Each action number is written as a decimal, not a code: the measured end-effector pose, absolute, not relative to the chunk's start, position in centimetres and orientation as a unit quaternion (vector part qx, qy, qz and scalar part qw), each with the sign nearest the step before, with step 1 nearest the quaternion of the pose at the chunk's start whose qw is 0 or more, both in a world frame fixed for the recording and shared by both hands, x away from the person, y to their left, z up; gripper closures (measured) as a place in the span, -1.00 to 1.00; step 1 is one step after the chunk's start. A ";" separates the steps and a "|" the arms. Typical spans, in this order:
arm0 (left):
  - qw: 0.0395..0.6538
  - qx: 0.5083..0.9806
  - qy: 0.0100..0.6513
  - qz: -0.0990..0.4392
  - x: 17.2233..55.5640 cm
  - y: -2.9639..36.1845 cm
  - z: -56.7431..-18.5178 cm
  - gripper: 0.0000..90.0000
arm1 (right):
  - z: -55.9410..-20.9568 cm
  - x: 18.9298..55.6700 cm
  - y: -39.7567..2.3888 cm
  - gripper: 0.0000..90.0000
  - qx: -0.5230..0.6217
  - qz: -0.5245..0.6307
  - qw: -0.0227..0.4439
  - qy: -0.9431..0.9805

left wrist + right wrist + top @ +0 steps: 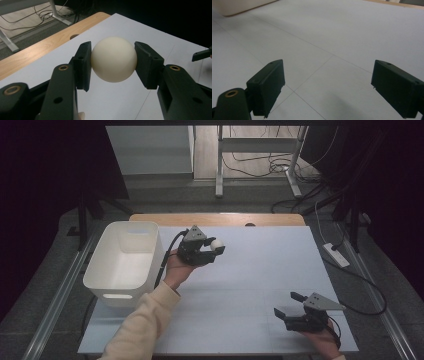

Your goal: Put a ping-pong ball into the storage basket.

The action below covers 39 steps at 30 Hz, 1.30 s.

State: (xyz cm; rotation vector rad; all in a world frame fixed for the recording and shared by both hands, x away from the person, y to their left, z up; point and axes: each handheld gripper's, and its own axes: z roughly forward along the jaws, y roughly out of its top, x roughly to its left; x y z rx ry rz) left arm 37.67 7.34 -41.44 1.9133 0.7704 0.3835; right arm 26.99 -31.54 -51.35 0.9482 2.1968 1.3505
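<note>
Jaws of the left gripper [214, 251] are seen in the high view pinched on a cream ball [216, 245] just above the middle of the frame, held over the bench [240, 285] beside a white bin [124, 260] at centre left, while the right gripper [290, 304] is held with jaws spread at lower right. From the left gripper view, the ball [114, 59] is shown at frame centre, pressed between both jaws above the white surface. From the right gripper view, its jaws are shown wide apart at the bottom corners over the bare bench [332, 37], with the bin's edge [239, 6] at upper left.
</note>
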 end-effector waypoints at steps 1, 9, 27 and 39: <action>0.500 0.790 0.319 0.159 37.6 7.4 -41.4 0.13 | -51.3 27.0 -31.5 -0.74 0.338 0.482 0.196 0.784; 0.502 0.787 0.321 0.160 37.3 8.0 -41.1 0.13 | -51.3 27.0 -31.5 -0.74 0.339 0.482 0.196 0.784; 0.510 0.778 0.327 0.167 36.6 9.4 -40.3 0.13 | -51.4 27.0 -31.5 -0.74 0.340 0.481 0.195 0.784; 0.515 0.773 0.328 0.171 36.3 10.2 -39.9 0.13 | -51.4 27.0 -31.5 -0.74 0.341 0.481 0.196 0.784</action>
